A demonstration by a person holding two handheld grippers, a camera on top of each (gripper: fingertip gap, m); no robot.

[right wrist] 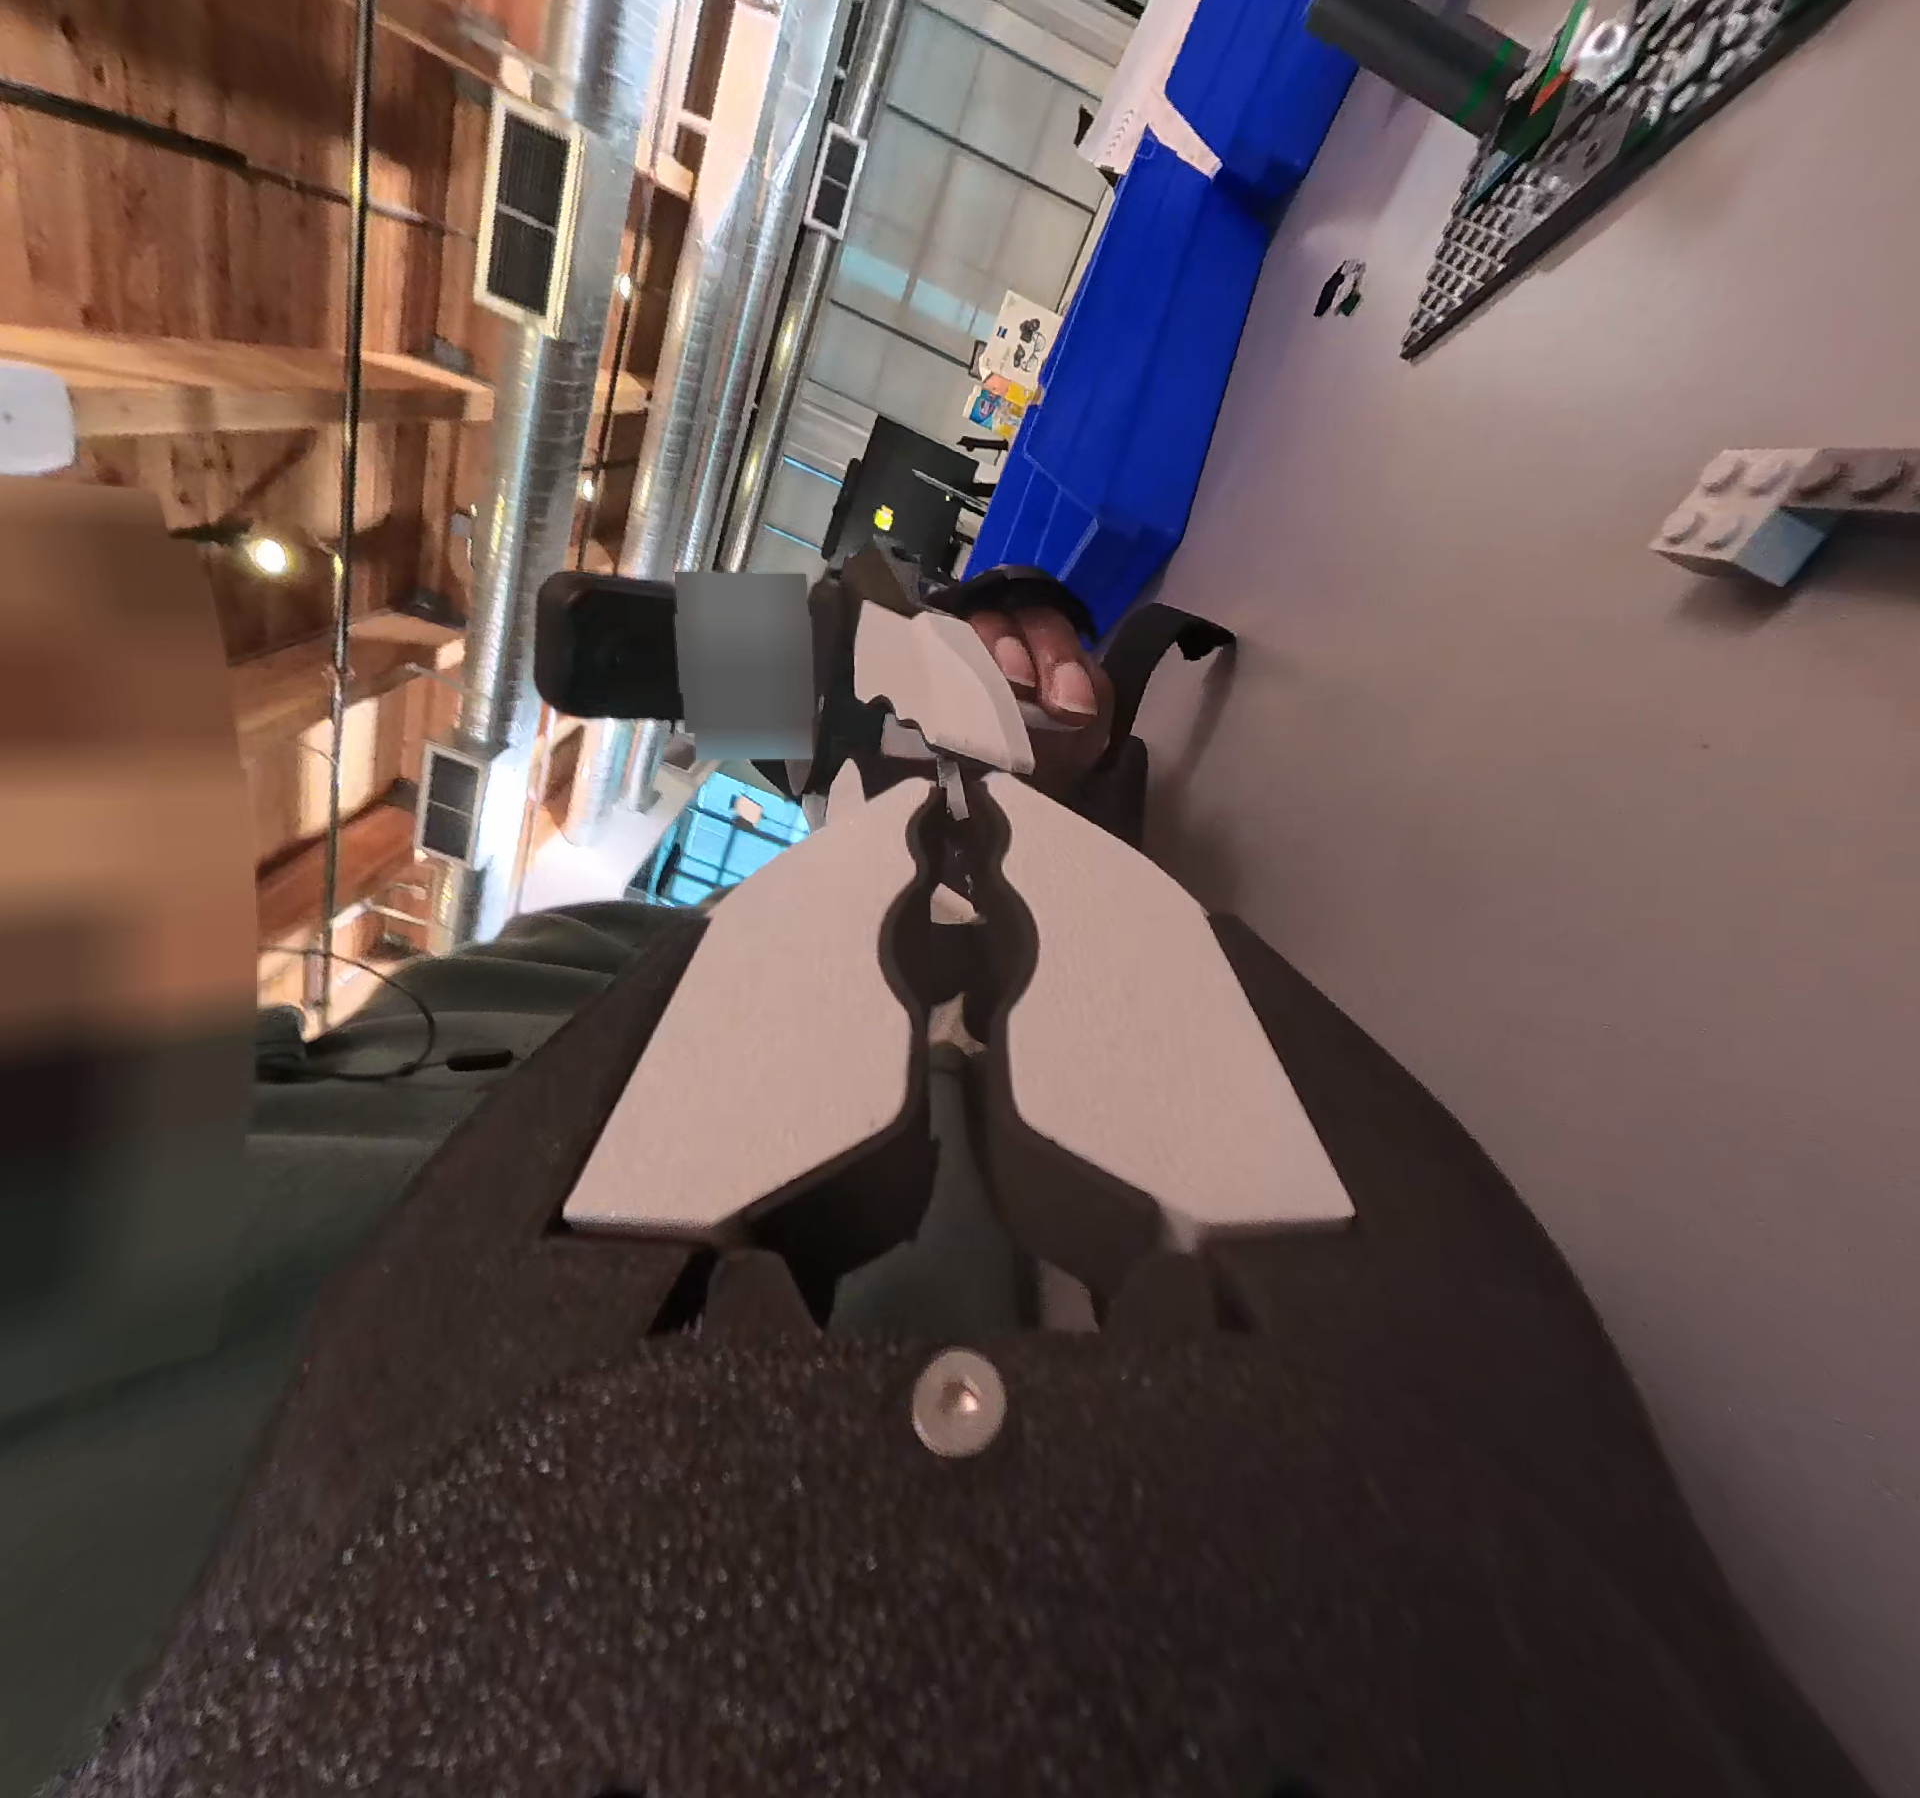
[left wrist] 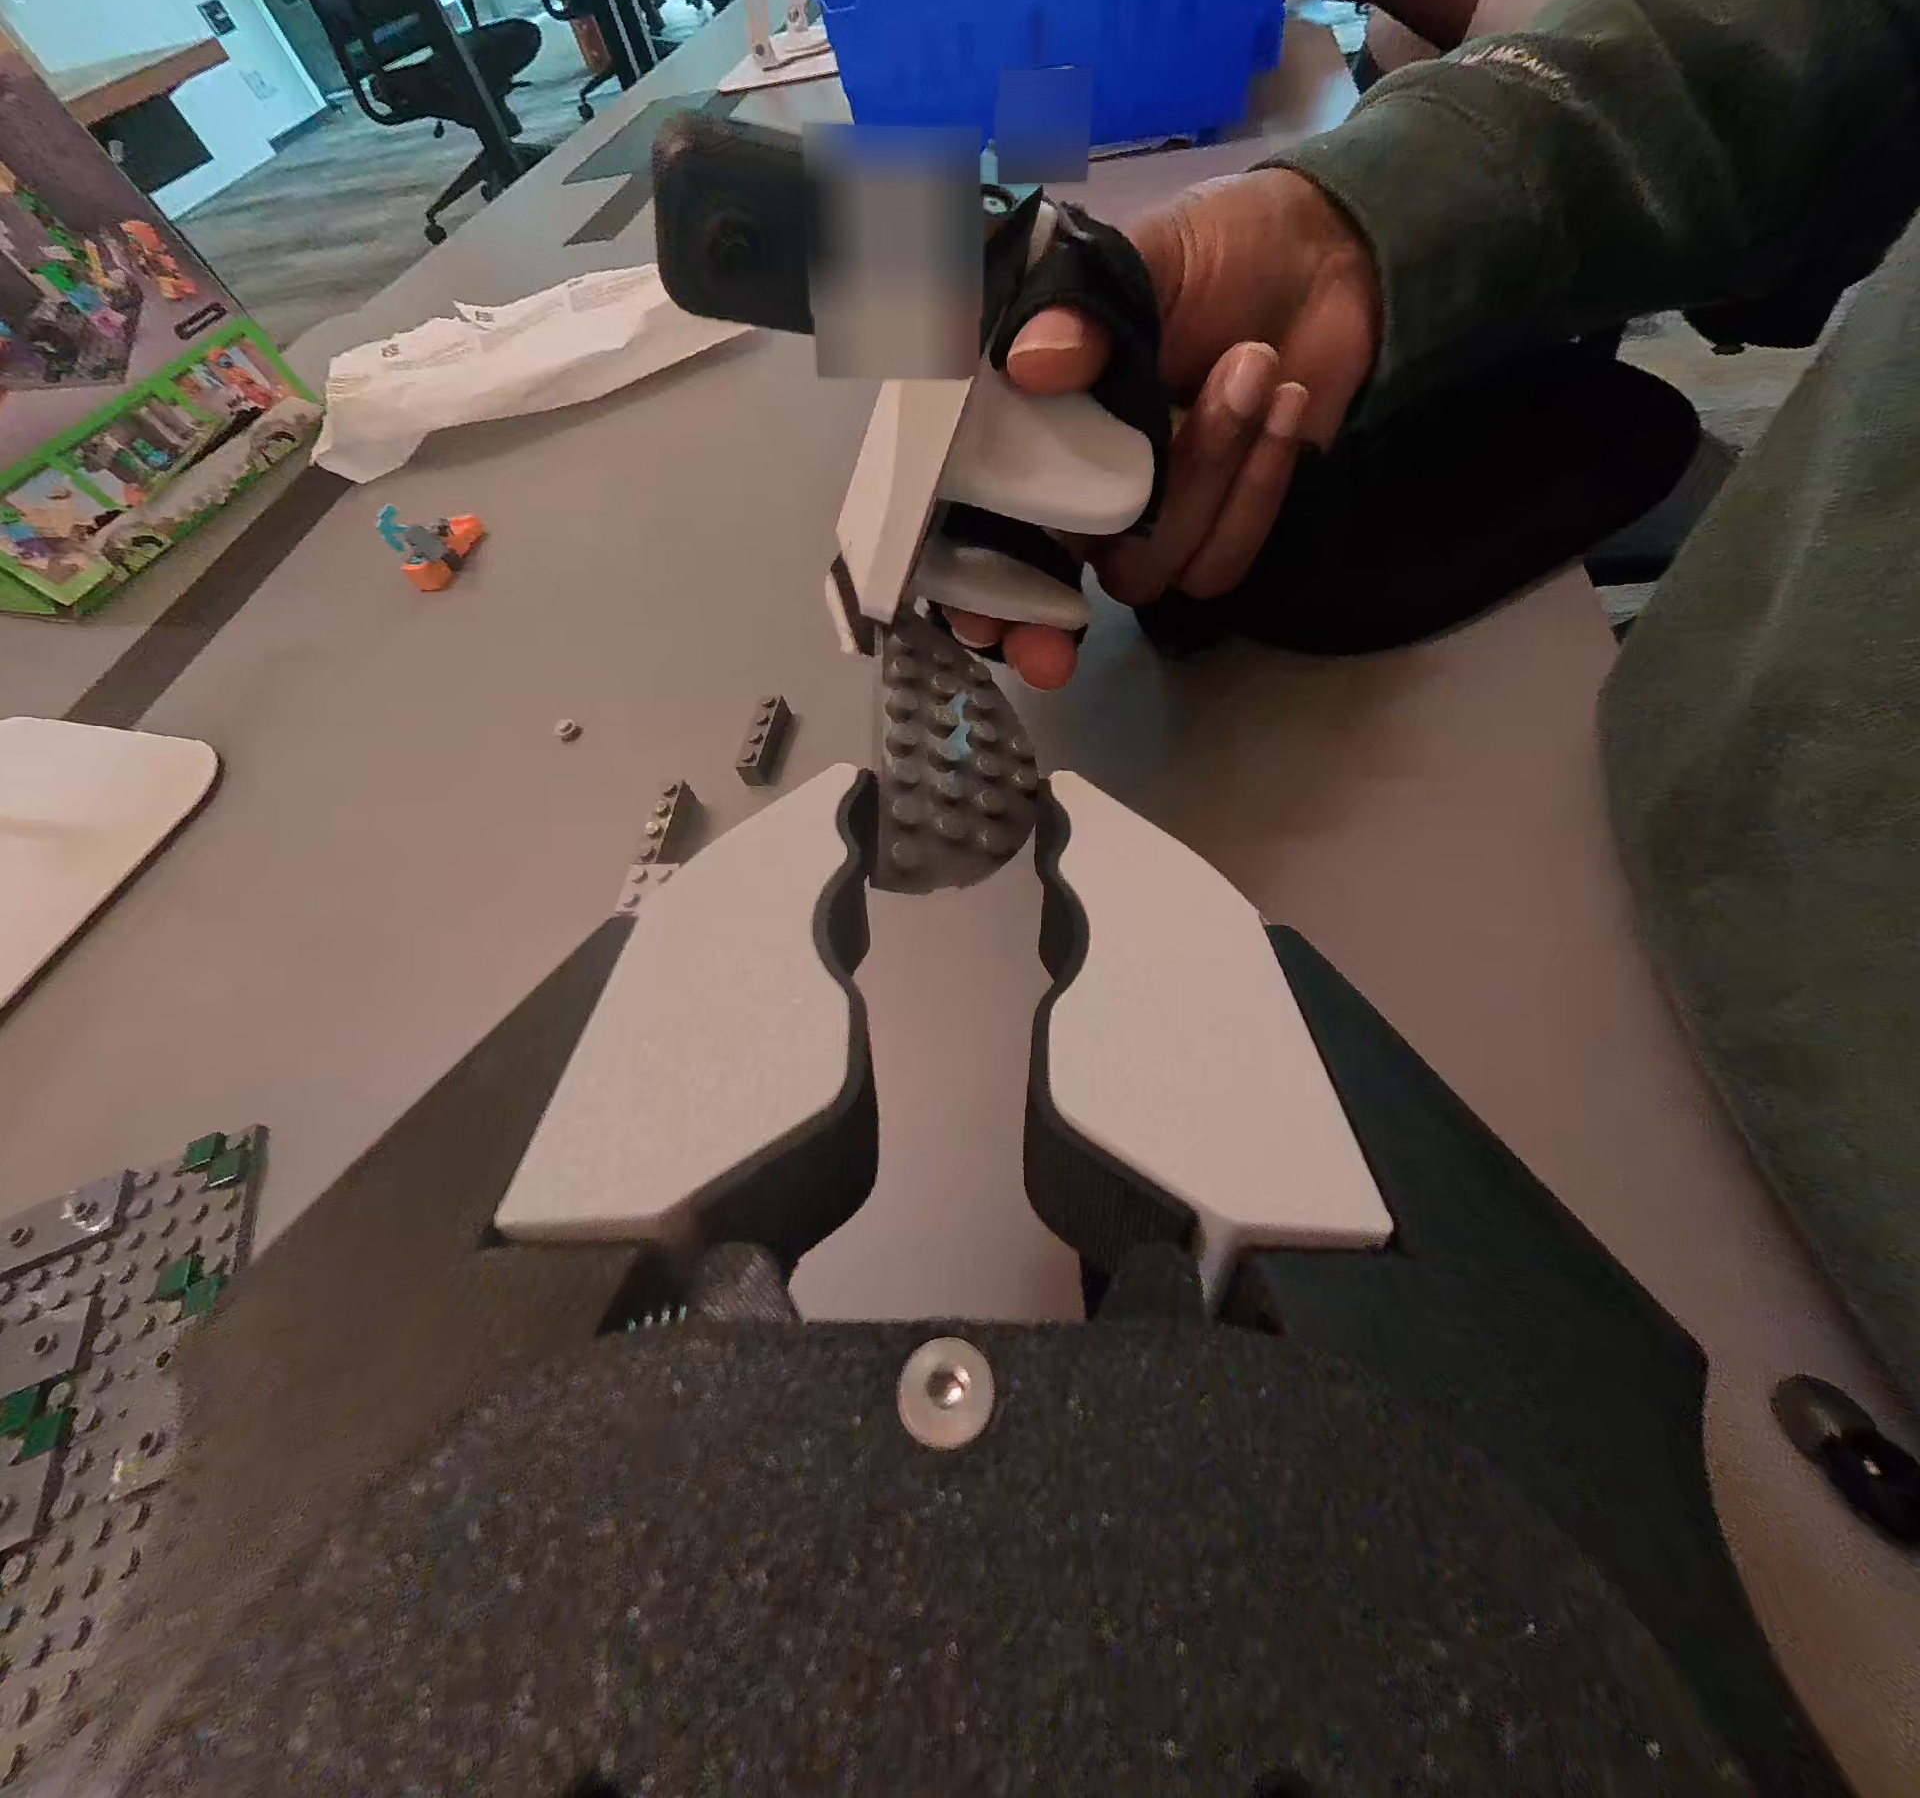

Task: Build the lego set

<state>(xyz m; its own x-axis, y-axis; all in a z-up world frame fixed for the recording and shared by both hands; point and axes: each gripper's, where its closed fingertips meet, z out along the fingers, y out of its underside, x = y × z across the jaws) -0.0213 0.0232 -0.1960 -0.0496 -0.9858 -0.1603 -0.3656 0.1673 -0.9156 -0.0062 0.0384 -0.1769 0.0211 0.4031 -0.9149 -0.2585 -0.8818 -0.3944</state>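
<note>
A dark grey rounded studded plate point(left wrist: 951, 813) hangs upright above the table, with a small light-blue piece point(left wrist: 961, 725) on its studs. My left gripper point(left wrist: 954, 792) has the plate's lower end between its fingertips, and both pads touch its side edges. My right gripper point(left wrist: 883, 626) comes down from above, shut on the plate's top edge. In the right wrist view my right gripper point(right wrist: 954, 813) is shut on the plate point(right wrist: 951, 798), seen edge-on as a thin grey strip. The left gripper's white finger point(right wrist: 935, 688) is just beyond it.
On the grey table point(left wrist: 520, 969) lie two dark bricks point(left wrist: 764, 740), a light grey plate point(left wrist: 644, 886), an orange and blue small build point(left wrist: 431, 548), a white paper bag point(left wrist: 499, 356), the set's box point(left wrist: 104, 377) and a grey baseplate build point(left wrist: 94, 1333). A blue bin point(left wrist: 1060, 13) stands behind. My left and right fingertips are right by each other. The grey baseplate build point(left wrist: 94, 1333) is about equally far from each gripper, around 25 cm. It is also in sight in the right wrist view point(right wrist: 1699, 14).
</note>
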